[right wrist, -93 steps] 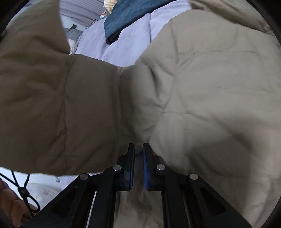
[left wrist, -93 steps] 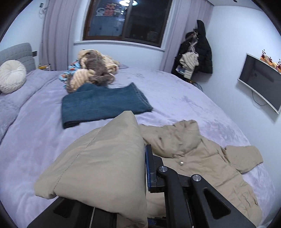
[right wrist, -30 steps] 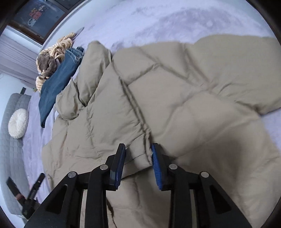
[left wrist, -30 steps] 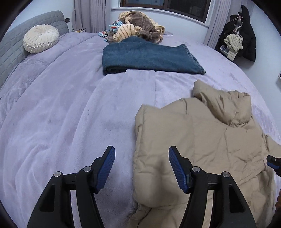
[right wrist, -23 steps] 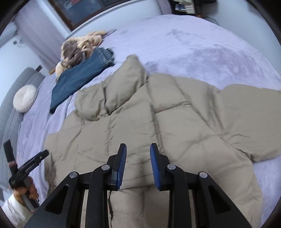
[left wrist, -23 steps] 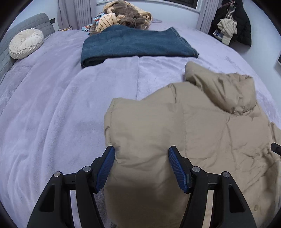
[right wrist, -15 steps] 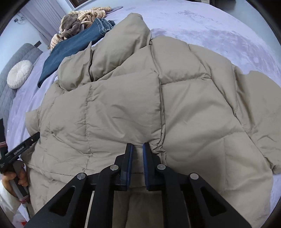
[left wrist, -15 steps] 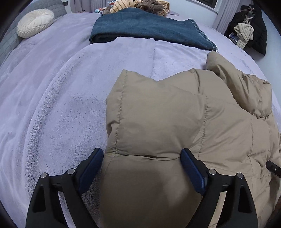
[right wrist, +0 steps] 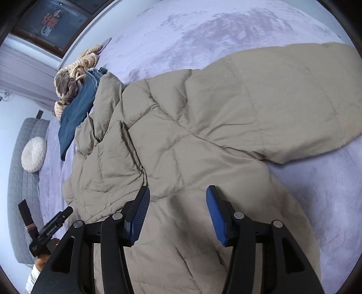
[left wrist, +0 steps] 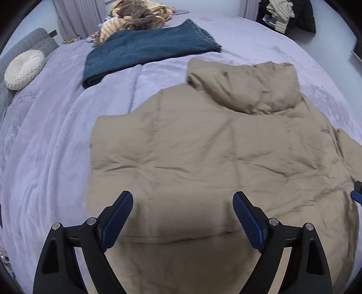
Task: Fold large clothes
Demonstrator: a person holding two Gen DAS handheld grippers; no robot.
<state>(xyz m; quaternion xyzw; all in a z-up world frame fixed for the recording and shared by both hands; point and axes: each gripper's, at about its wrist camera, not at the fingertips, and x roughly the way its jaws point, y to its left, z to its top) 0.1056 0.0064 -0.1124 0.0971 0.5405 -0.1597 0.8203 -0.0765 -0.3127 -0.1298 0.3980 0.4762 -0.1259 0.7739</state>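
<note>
Jacket (left wrist: 203,158) lies spread on the bed (left wrist: 45,147), one side folded over; left gripper (left wrist: 183,217) and right gripper (right wrist: 177,214) hover above it, both spread wide, holding nothing

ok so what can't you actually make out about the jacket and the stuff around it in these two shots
- Beige jacket hem: left wrist view, cut off by the bottom edge and the left gripper.
- Its front and fastening: lie underneath in both views.
- Far sleeve cuff: right wrist view, runs to the frame edge.
- Clothes pile: left wrist view, partly behind the folded jeans; items indistinct.
- Right gripper: open, touching nothing visibly.
</note>
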